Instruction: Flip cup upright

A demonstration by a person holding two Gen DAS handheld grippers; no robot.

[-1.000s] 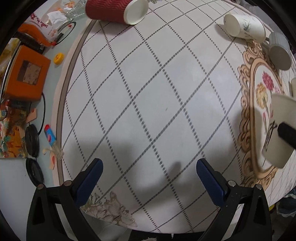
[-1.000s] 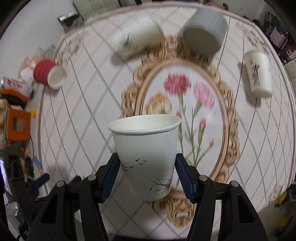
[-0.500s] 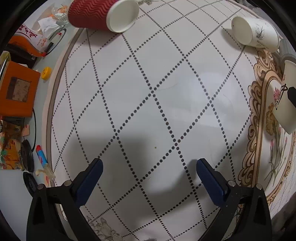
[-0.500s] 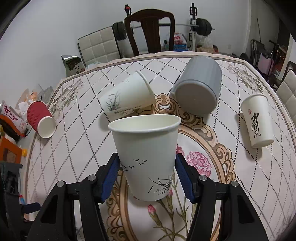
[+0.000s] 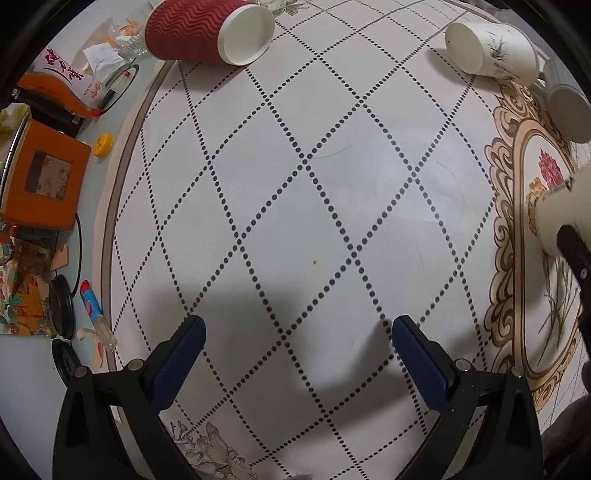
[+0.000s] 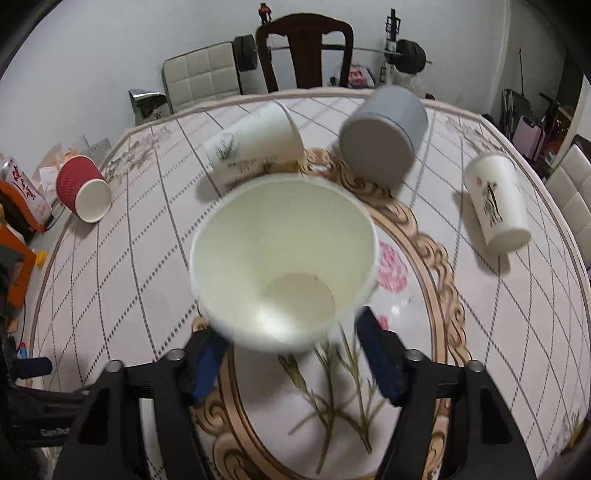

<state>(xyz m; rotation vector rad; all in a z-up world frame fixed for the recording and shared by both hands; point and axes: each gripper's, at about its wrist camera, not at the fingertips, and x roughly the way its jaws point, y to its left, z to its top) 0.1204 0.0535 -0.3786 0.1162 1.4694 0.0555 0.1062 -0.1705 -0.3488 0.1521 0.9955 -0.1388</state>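
Observation:
A white paper cup (image 6: 284,266) stands mouth-up between my right gripper's (image 6: 291,347) fingers, over the table's floral medallion; I see down into it. The jaws look parted wider than the cup's base, and motion blur hides whether the pads touch it. The same cup shows at the right edge of the left wrist view (image 5: 561,218). My left gripper (image 5: 295,354) is open and empty over the chequered tablecloth. Other cups lie on their sides: a red ribbed one (image 5: 207,31) (image 6: 83,190), a white one with grass print (image 5: 491,51) (image 6: 255,146), a grey one (image 6: 384,134), a white one with calligraphy (image 6: 496,199).
The round table (image 5: 110,221) has an edge at the left. Beyond it lie an orange box (image 5: 40,177), a yellow cap (image 5: 102,145) and clutter. Chairs (image 6: 303,51) and a barbell stand behind the table.
The right gripper tipped downward, so I look into the cup's mouth instead of at its side. Its jaws seem to have spread apart. The left gripper shifted slightly and stays open.

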